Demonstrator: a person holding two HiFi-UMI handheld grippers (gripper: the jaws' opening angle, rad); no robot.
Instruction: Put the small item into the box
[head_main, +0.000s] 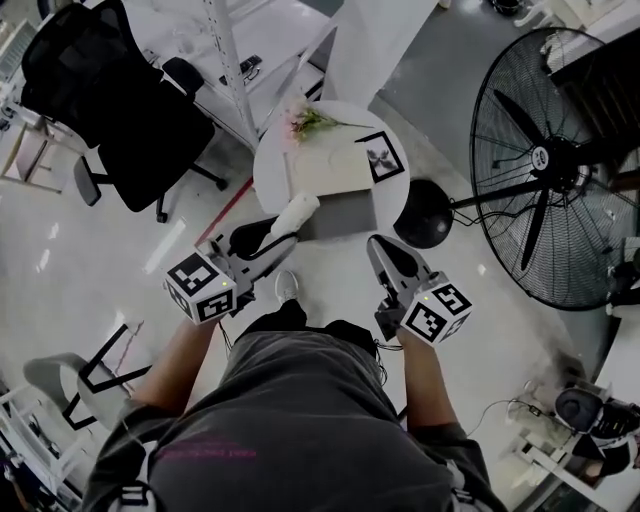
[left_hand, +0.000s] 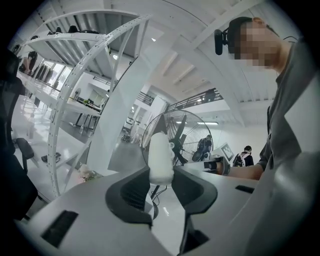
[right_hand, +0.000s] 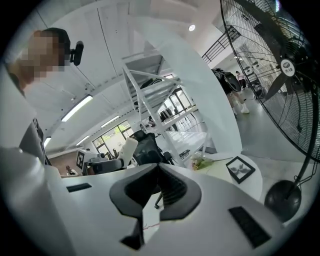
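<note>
My left gripper is shut on a small white cylindrical item, which stands up between the jaws with its upper part sticking out past the tips. It is held just off the near edge of a round white table. A pale flat box lies on that table, with a grey flap hanging toward me. My right gripper hovers to the right of the table's near edge, and its jaws are shut with nothing between them. The right gripper view also catches the white item.
A black picture frame and a bunch of pink flowers lie on the table. A large standing fan with a round black base stands to the right. A black office chair and a white shelving rack stand to the left.
</note>
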